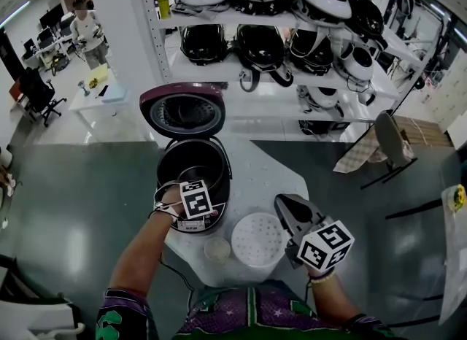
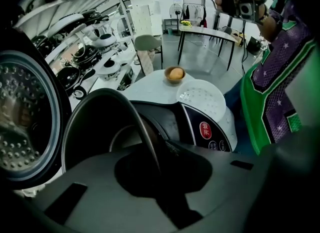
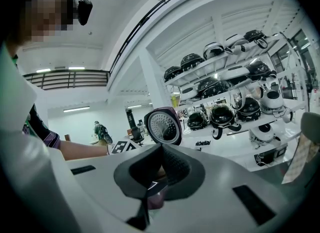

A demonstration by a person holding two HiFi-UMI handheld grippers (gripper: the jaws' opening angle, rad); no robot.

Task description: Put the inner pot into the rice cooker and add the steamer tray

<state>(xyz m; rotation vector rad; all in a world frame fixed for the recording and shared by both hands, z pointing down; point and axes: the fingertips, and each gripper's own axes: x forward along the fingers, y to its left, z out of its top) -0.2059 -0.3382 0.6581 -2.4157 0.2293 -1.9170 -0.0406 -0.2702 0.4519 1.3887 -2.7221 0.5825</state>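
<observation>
Inner pot (image 1: 195,172) sits inside the open rice cooker (image 1: 223,185) on the white counter (image 1: 281,174), with the lid (image 1: 183,110) tipped back behind it. Whether the pot is fully seated cannot be told. From the head view the left gripper (image 1: 191,194) points steeply down at the pot's near edge, its jaws hidden under its own marker cube. The left gripper view shows them: the left gripper (image 2: 155,162) is nearly closed, pinching the pot's (image 2: 87,127) thin dark rim.

The steamer tray (image 1: 257,238) lies flat on the counter just right of the cooker, beside a small bowl (image 1: 217,249). The right gripper (image 1: 282,202) hangs near the tray's right edge, apart from it. Its own view shows neither tray nor counter, only the lid (image 3: 163,125) and shelves of cookers; there the right gripper (image 3: 160,169) has its jaws together, with nothing plainly between them.
</observation>
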